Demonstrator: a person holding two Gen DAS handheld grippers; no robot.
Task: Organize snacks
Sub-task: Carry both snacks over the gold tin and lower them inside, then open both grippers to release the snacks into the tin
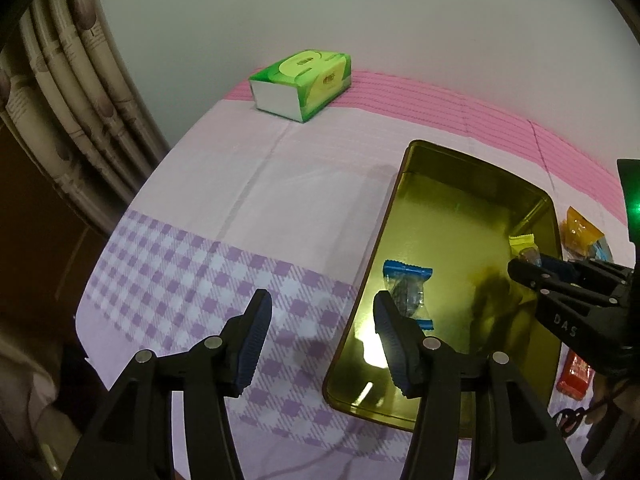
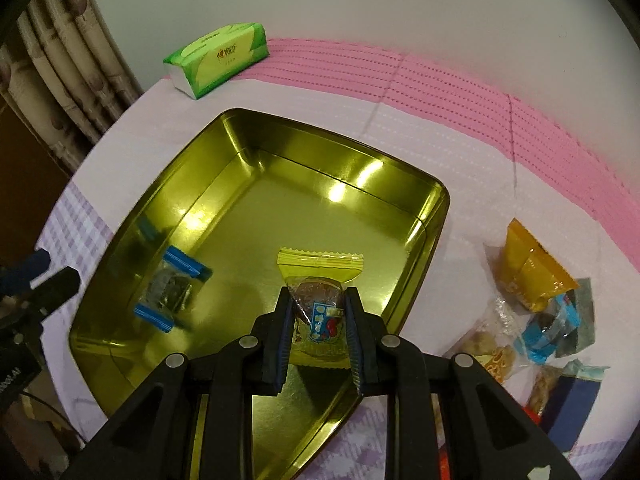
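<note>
A shiny gold tin tray lies open on the table; it also shows in the left wrist view. A blue-ended wrapped snack lies inside it at the left, seen too in the left wrist view. My right gripper is shut on a yellow-wrapped snack and holds it over the tray's inside; the left wrist view shows this gripper with the yellow snack. My left gripper is open and empty above the tray's left rim.
A green tissue pack stands at the table's far side, also in the right wrist view. Several loose snacks lie right of the tray: an orange pack, a blue one, a dark blue box. Curtains hang left.
</note>
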